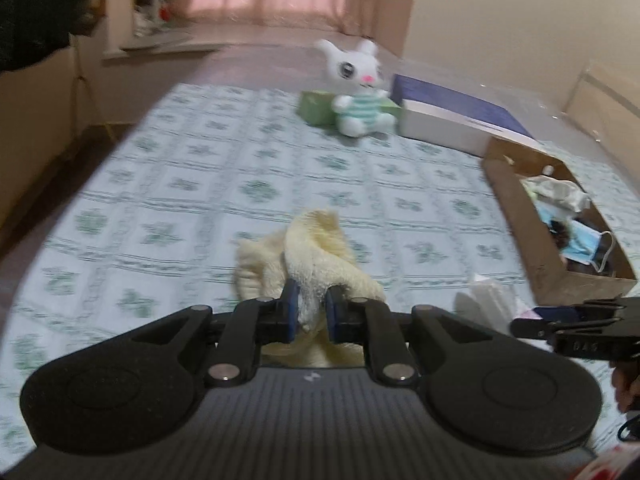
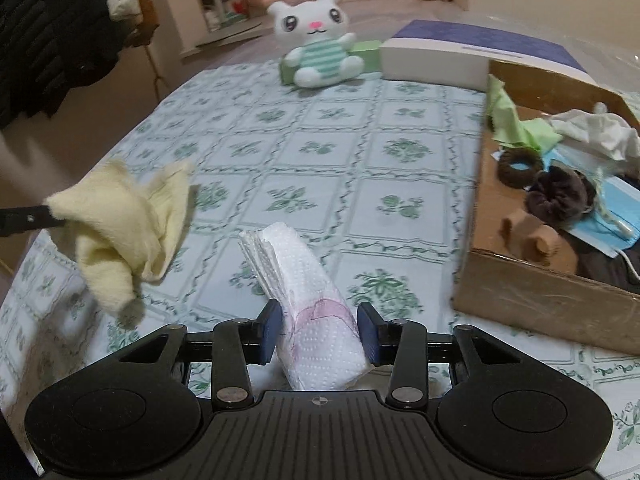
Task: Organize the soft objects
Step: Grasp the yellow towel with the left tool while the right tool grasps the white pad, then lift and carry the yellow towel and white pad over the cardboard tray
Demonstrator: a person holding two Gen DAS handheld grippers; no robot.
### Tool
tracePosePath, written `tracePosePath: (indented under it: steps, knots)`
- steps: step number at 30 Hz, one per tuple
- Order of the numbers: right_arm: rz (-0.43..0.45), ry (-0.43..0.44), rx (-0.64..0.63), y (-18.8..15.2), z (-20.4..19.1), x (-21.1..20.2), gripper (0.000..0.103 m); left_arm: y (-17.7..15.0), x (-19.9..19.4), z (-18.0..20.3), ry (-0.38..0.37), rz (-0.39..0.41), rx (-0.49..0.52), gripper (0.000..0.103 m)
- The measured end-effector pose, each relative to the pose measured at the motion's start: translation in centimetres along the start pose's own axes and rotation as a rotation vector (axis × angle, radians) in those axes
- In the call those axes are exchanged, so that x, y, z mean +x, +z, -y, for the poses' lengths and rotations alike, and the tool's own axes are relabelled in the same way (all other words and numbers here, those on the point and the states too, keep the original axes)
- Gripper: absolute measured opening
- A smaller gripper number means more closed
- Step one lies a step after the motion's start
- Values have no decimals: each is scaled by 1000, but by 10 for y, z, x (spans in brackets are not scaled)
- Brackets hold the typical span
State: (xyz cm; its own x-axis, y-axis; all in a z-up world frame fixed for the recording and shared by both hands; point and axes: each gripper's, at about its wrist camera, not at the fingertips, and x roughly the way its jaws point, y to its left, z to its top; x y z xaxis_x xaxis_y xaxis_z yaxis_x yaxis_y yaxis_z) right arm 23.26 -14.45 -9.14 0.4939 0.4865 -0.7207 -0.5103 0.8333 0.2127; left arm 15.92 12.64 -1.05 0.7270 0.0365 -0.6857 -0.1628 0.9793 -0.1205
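Fingers of the left gripper (image 1: 311, 312) are pinched nearly shut on a pale yellow cloth (image 1: 316, 248), which hangs bunched above the green-patterned tablecloth (image 1: 200, 184), its long fold running away from the jaws. Right gripper (image 2: 319, 334) is half closed, both pads pressing a folded stack of white paper napkins (image 2: 304, 280); the stack's long axis points far and slightly left. To the right sits a cardboard box (image 2: 540, 292) holding a blue face mask (image 2: 616, 204) and brown scrunchies (image 2: 560, 196).

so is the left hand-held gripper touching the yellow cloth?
Touching. The left wrist view shows the left hand-held gripper with both blue pads pinching a fold of the yellow cloth, no gap either side.
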Motion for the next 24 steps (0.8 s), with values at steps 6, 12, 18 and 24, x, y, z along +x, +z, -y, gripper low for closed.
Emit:
tracePosePath:
  steps: [6,12,18,24]
  knots:
    - [-4,-11,34,-4,10,1,42,-3,36,8,-15,-44,-16,14]
    - [-5,-14,39,-5,12,7,42,-3,59,-1,1,-67,-30,20]
    - [-4,-2,55,-6,15,9,43,-4,71,-9,23,-89,-37,24]
    - [-2,-3,60,-5,16,11,45,-1,63,-15,34,-100,-76,28]
